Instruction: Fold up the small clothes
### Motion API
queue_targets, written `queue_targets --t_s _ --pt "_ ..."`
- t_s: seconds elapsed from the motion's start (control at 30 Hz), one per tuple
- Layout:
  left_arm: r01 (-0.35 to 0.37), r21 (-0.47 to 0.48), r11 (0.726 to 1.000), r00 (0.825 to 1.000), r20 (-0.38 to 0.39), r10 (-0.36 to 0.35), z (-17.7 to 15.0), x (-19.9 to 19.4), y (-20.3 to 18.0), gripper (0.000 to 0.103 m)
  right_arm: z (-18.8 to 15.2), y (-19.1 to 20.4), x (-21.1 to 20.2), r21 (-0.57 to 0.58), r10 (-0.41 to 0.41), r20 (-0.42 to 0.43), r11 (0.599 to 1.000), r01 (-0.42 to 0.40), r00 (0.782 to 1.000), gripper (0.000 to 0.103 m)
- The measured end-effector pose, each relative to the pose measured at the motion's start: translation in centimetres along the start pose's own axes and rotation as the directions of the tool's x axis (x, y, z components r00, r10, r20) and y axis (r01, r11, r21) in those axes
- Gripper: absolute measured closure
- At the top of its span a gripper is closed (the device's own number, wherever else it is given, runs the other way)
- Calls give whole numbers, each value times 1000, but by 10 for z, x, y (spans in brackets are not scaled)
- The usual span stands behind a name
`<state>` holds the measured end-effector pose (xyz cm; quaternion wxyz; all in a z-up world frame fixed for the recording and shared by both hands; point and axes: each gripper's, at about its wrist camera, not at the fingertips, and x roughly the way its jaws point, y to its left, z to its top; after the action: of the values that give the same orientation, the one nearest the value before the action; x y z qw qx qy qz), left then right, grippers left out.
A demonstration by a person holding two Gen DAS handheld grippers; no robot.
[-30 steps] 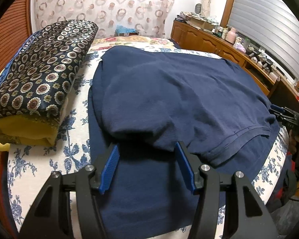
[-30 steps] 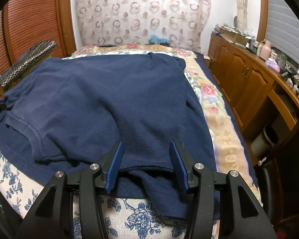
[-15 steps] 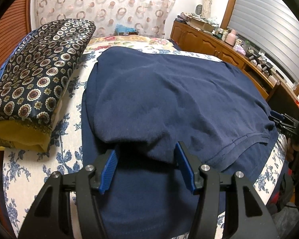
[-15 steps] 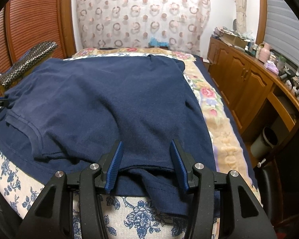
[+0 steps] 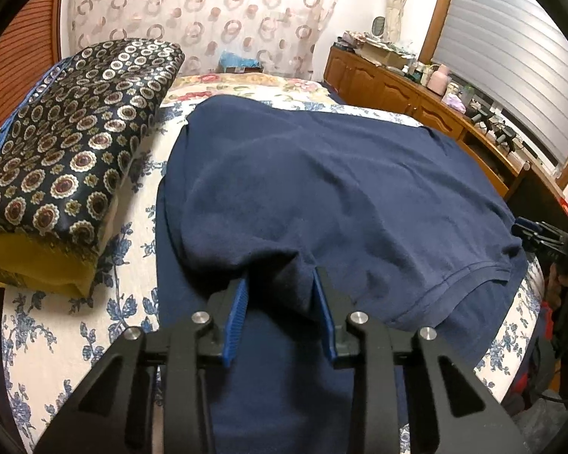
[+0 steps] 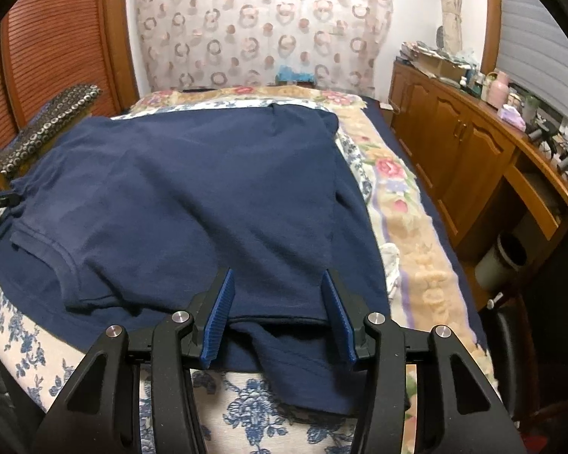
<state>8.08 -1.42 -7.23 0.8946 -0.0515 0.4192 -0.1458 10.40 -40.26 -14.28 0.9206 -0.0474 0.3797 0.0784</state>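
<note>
Shirt (image 5: 344, 196), navy, lay spread over the floral bedspread (image 5: 56, 340), its near part doubled back over itself so a ribbed hem (image 5: 458, 280) curved across the top layer toward the right of the left wrist view. Left gripper (image 5: 280, 295) pointed down at the near fold w/ its jaws closing; a bunched ridge of the folded edge sat between the blue pads (image 5: 236, 310), cloth puckered and gathered up btwn them, pads touching it on both sides. Right gripper (image 6: 280, 299) was at the other near corner of the shirt (image 6: 193, 196), jaws spread partway, straddling the folded edge; fabric lay flat btwn the pads (image 6: 217, 314) w/o any pinch or pucker, so no grip there. Below that edge a lower layer of the shirt hung over the bedside. In the left wrist view the right gripper (image 5: 541, 238) showed at the far right edge, beside the hem end. Patterned cushion (image 5: 68, 159), dark w/ ring motifs and a yellow underside, sat on the bed just left of the shirt, apart from it. Wooden cabinet (image 6: 465, 159) ran along the right wall, cluttered on top; curtain (image 6: 261, 26) w/ ring print hung behind the bed.
</note>
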Motion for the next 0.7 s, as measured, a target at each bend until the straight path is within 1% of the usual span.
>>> queue_targets --t_s 0.07,0.1,0.13,0.17,0.2,0.23,0.33,0.4,0.47,0.6,0.7 --pt "1 5 1000 1000 -3 -1 0 1 -1 71 1 -3 1 12 -10 -4 1000 10 1000 54" --pt "2 9 1000 1000 -2 -2 1 1 -3 74 1 -5 3 20 -9 -11 1000 9 1000 54" --pt "6 13 1000 1000 -3 -6 1 1 -3 83 0 -7 6 26 -2 -26 1000 2 1000 54" --pt "15 14 1000 1000 -6 -15 1 2 -4 86 -1 -8 8 28 4 -37 1000 -3 999 54" --pt "13 16 1000 1000 -7 -13 2 2 -4 93 -1 -8 8 26 5 -33 1000 -5 999 55" --pt "10 22 1000 1000 -5 -10 1 2 -6 100 -1 -7 7 23 9 -32 1000 -8 999 65" --pt "17 28 999 1000 21 -17 1 -5 -8 102 0 -6 4 10 51 -23 999 -51 998 91" --pt "24 24 999 998 54 -25 3 -17 -9 102 1 -6 1 3 71 -12 997 -71 997 96" --pt "34 22 999 995 89 -36 3 -31 -9 103 4 -10 -5 10 97 17 995 -97 995 98" --pt "52 22 998 990 131 -55 3 -53 -11 103 14 -13 -26 -2 94 82 996 -95 992 99" --pt "63 30 998 988 142 -66 0 -64 -13 103 22 -17 -44 -3 88 130 996 -88 988 99"
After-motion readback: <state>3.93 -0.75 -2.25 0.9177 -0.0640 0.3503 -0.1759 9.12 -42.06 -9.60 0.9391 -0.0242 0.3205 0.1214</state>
